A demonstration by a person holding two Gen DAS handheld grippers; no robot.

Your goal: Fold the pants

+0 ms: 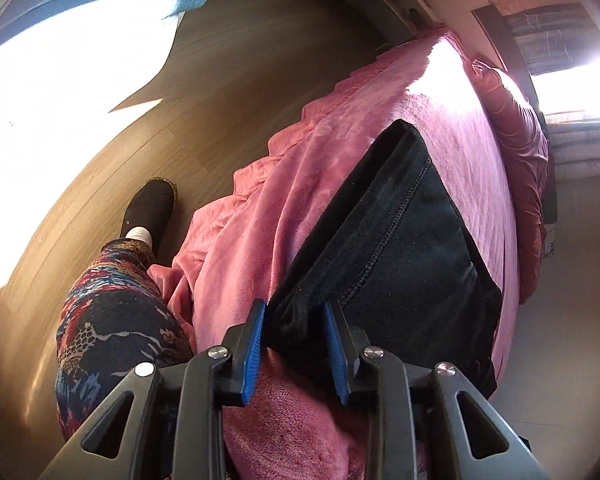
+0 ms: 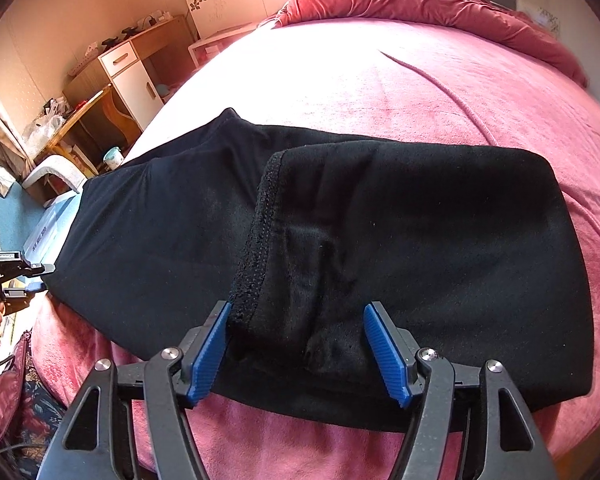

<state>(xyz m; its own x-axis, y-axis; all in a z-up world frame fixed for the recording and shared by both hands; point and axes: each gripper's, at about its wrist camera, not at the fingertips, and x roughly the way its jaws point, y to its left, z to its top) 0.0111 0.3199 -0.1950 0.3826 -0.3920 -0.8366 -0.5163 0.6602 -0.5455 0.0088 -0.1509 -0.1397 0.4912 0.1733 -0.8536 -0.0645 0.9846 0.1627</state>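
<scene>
Black pants [image 2: 380, 232] lie partly folded on a pink blanket [image 2: 380, 80] on the bed, one part laid back over the rest with a stitched hem [image 2: 256, 240] showing. My right gripper [image 2: 296, 320] is open, its blue pads on either side of the near edge of the folded part. In the left wrist view the pants [image 1: 400, 240] lie along the bed edge. My left gripper [image 1: 294, 320] is open, its pads straddling a bunched corner of the pants. The left gripper also shows in the right wrist view [image 2: 32, 276] at the far left end of the pants.
A red duvet [image 2: 440, 0] is bunched at the head of the bed. A desk and white cabinet [image 2: 128, 68] stand left of the bed. The person's patterned leg [image 1: 116, 312] and black shoe [image 1: 152, 208] stand on the wooden floor [image 1: 220, 80] beside the bed.
</scene>
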